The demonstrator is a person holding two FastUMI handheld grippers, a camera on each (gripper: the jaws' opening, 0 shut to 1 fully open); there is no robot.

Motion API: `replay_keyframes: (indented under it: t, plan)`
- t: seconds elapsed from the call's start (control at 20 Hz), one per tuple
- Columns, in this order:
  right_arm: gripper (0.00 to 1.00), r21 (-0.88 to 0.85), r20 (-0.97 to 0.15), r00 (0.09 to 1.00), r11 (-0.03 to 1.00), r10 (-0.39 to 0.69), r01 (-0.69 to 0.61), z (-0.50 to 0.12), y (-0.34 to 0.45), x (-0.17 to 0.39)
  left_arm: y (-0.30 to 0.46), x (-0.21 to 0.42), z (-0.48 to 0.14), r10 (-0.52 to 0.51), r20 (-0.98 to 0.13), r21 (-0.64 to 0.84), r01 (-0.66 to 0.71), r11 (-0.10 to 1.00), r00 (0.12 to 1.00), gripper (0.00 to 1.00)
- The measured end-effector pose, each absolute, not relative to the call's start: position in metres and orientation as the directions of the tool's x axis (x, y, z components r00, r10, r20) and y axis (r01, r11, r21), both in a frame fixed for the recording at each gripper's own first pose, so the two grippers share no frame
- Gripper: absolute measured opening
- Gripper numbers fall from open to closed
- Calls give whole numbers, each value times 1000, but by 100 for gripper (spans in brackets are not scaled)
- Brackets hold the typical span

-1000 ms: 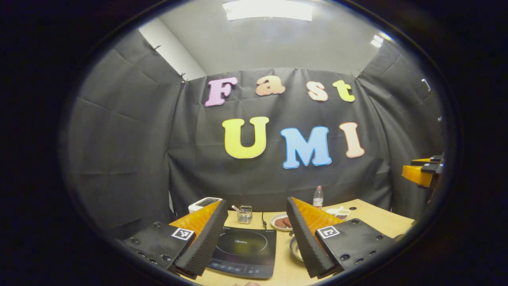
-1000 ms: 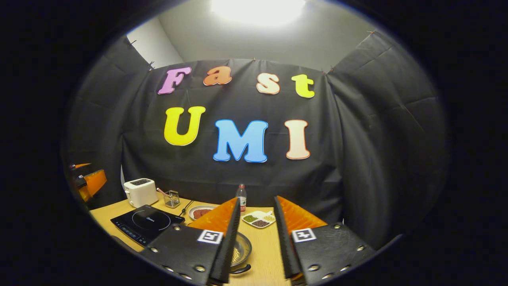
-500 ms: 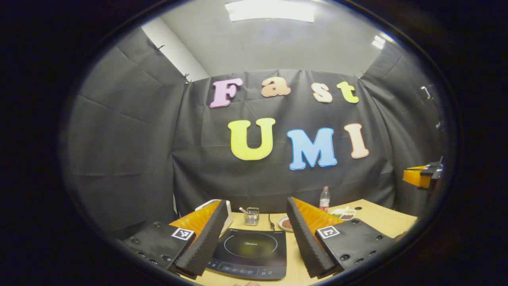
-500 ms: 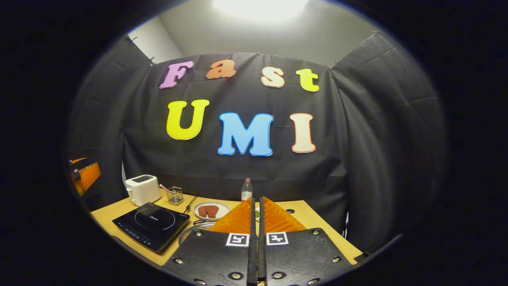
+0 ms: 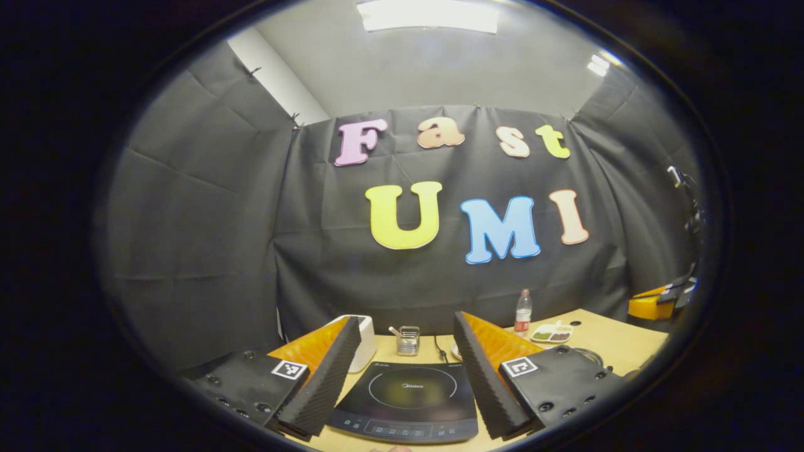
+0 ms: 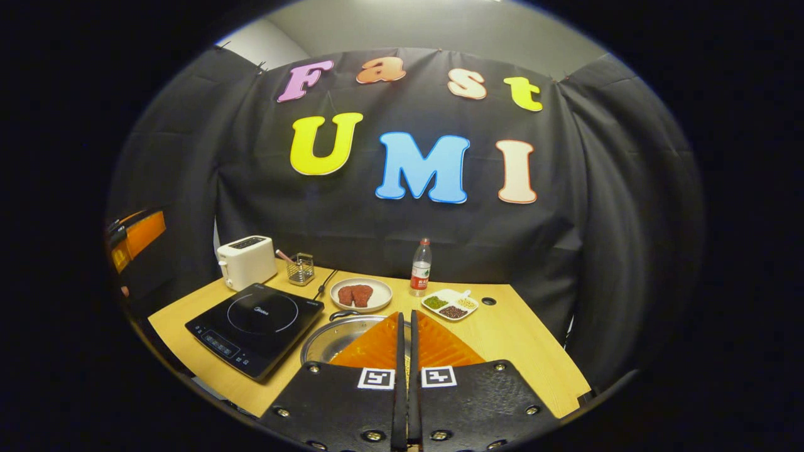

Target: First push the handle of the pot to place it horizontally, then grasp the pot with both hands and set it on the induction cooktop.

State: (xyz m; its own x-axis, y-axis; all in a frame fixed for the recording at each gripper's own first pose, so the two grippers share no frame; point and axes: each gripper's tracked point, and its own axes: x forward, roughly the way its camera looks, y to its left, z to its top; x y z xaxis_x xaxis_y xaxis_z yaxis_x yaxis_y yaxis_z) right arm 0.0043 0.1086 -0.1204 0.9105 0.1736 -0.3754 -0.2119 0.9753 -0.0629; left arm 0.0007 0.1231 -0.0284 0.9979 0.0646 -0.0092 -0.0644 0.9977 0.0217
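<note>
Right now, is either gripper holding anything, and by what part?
Nothing is held. The left gripper is open above the cooktop; the right gripper is shut, empty, over the pot.

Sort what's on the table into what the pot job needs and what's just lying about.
For the job:
pot
induction cooktop
left tongs, open
right tongs, shut

Lying about:
toaster
small wire basket
plate of meat
water bottle
divided dish of beans
</note>
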Motion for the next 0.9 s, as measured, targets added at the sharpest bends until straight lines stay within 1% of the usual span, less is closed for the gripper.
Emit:
replay_keyframes:
  t: [0.2, 0.45, 0.9]
  plan:
    - [1, -37, -465, 849, 953, 250, -301, -157, 116, 1, 118, 9, -38, 92, -31, 25, -91, 996, 995, 99]
    - [1, -30, -568, 764, 920, 306, -391, -200, 110, -6, 94, 24, -41, 111, -44, 25, -110, 994, 993, 99]
    - [1, 67, -712, 555, 829, 430, -556, -259, 123, -32, 72, 37, -46, 159, -70, 49, -156, 987, 985, 99]
